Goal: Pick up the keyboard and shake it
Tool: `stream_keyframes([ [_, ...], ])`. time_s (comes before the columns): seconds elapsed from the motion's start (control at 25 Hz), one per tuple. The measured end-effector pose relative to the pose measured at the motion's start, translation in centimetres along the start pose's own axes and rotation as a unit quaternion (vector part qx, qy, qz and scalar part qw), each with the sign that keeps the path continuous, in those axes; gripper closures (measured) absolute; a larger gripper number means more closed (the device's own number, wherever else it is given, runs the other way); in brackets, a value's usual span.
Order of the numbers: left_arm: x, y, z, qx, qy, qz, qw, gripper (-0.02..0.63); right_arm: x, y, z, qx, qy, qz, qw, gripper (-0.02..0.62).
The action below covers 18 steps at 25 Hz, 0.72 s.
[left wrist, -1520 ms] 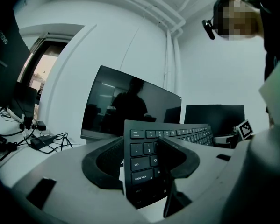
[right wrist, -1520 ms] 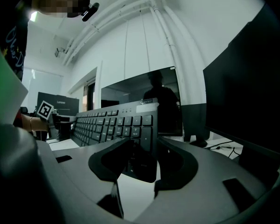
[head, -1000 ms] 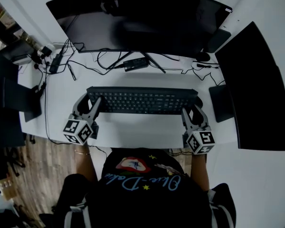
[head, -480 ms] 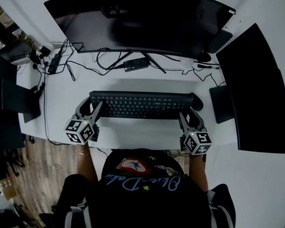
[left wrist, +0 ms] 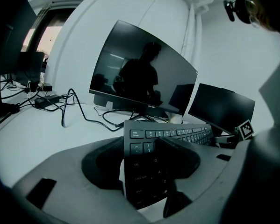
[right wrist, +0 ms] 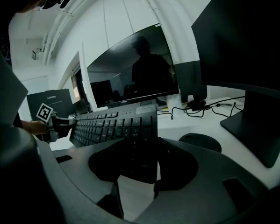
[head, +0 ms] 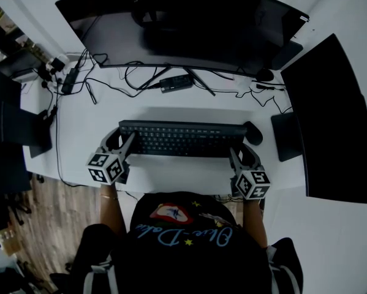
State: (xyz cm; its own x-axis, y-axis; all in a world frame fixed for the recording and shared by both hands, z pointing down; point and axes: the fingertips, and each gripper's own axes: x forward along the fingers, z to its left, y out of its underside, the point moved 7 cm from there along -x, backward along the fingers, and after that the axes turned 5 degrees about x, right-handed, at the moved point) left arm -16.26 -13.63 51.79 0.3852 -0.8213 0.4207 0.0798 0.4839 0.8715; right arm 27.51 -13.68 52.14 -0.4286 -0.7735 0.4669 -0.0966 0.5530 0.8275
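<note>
A black keyboard (head: 182, 138) lies crosswise over the white desk (head: 171, 173), gripped at both ends. My left gripper (head: 121, 143) is shut on its left end, and my right gripper (head: 240, 154) is shut on its right end. In the left gripper view the keyboard (left wrist: 170, 135) runs away to the right from between the jaws of the left gripper (left wrist: 140, 164). In the right gripper view the keyboard (right wrist: 114, 122) stretches off to the left from the right gripper (right wrist: 142, 164). It looks slightly raised, with its shadow falling behind it.
A wide curved monitor (head: 183, 23) stands at the back and a second dark monitor (head: 327, 115) at the right. A black mouse (head: 253, 132) sits just off the keyboard's right end. Cables and an adapter (head: 174, 82) lie behind. A dark device (head: 24, 130) is at the left.
Both grippers have come down with the keyboard between them. It now looks smaller and nearer the desk, and its shadow has closed in.
</note>
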Motion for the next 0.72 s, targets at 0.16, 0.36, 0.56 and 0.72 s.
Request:
stream_keyframes([
  [0.16,0.5,0.6,0.3,-0.006,0.000,0.016,0.9999,0.394,0.4,0.6,-0.2,0.007,0.004,0.014,1.000,0.426],
  [0.36,1.0,1.3,0.6,-0.014,-0.002,0.033,0.9994,0.394,1.0,1.2,-0.4,0.014,0.006,0.031,0.999,0.427],
  [0.56,1.4,1.9,1.1,-0.023,-0.005,0.050,0.9985,0.393,1.5,1.7,-0.5,0.020,0.005,0.046,0.999,0.426],
  [0.72,1.8,2.3,1.3,-0.027,-0.007,0.062,0.9977,0.392,1.8,2.2,-0.6,0.028,0.010,0.060,0.998,0.426],
])
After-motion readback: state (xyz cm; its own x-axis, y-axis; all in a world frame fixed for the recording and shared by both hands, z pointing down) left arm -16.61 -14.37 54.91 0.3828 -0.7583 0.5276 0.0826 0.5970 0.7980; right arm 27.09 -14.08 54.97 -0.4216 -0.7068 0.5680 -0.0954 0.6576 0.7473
